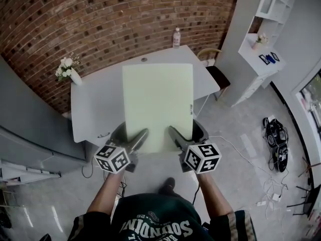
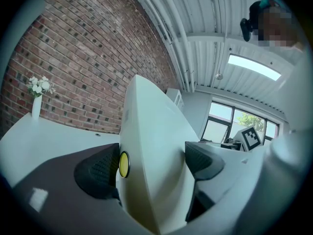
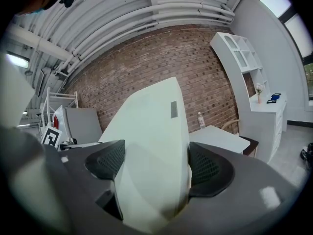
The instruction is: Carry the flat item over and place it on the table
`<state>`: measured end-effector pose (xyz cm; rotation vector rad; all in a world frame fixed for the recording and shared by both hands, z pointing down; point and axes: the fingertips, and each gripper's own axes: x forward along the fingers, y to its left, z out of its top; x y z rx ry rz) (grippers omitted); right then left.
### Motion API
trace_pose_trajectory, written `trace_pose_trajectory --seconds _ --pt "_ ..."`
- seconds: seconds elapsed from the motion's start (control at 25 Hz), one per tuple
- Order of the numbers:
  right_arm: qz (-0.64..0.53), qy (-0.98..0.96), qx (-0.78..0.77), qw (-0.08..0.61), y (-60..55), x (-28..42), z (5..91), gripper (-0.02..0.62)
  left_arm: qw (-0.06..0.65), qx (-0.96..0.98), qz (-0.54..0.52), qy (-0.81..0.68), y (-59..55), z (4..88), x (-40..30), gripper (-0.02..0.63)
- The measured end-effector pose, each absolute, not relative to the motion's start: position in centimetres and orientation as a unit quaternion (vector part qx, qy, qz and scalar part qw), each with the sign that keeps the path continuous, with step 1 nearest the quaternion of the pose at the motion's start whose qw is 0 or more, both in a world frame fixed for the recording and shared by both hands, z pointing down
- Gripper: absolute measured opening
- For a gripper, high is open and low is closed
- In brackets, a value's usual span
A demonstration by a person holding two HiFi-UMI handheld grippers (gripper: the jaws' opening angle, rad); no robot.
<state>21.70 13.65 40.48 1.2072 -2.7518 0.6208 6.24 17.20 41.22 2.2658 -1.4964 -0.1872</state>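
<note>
- Left gripper (image 2: 151,165): we log both jaws closed onto the near edge of the flat board (image 1: 158,99), one dark ribbed pad (image 2: 100,170) on each face. A small yellow disc (image 2: 124,164) sits at the left-hand pad, against the board.
- Right gripper (image 3: 156,165): the jaws are likewise clamped on the same near edge, further to the right. The board fills the gap between the two pads.
- Flat board: pale green, rectangular and plain. We note a small grey label (image 1: 191,109) near its right edge. In the head view it is held by its near edge between the two grippers and reaches forward over the worktop (image 1: 95,109). Its near end overhangs the front edge. We cannot tell whether its far end touches the surface.
- Marker cubes: there is one on each gripper, left (image 1: 113,158) and right (image 1: 202,157), just behind the jaws. The person's bare forearms run back from them.
- Worktop: white, set against the brick wall (image 1: 100,19).
- On the worktop we record a white vase of white flowers (image 1: 67,70) at the left corner and a clear bottle (image 1: 176,37) at the far edge. Both are clear of the board.
- Chair (image 1: 218,77): dark seat, at the right end of the worktop.
- Shelf unit (image 1: 266,29): white, beyond the chair.
- Floor: grey, with dark gear and cables (image 1: 276,144) well to the right.
</note>
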Motion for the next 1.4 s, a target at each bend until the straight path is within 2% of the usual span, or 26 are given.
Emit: trace_pose_trajectory --seconds 0.8,1.4 --pt "0.199 -0.911 0.359 0.045 9.6 23.9 41.0 0.403 0.208 0.793 -0.077 -0.568 14.3 41.9 8.7 0.418" --pt "0.189 -0.925 0.325 0.06 2.1 17.7 41.8 0.402 0.207 0.77 -0.096 -0.596 8.0 43.1 3.0 0.417"
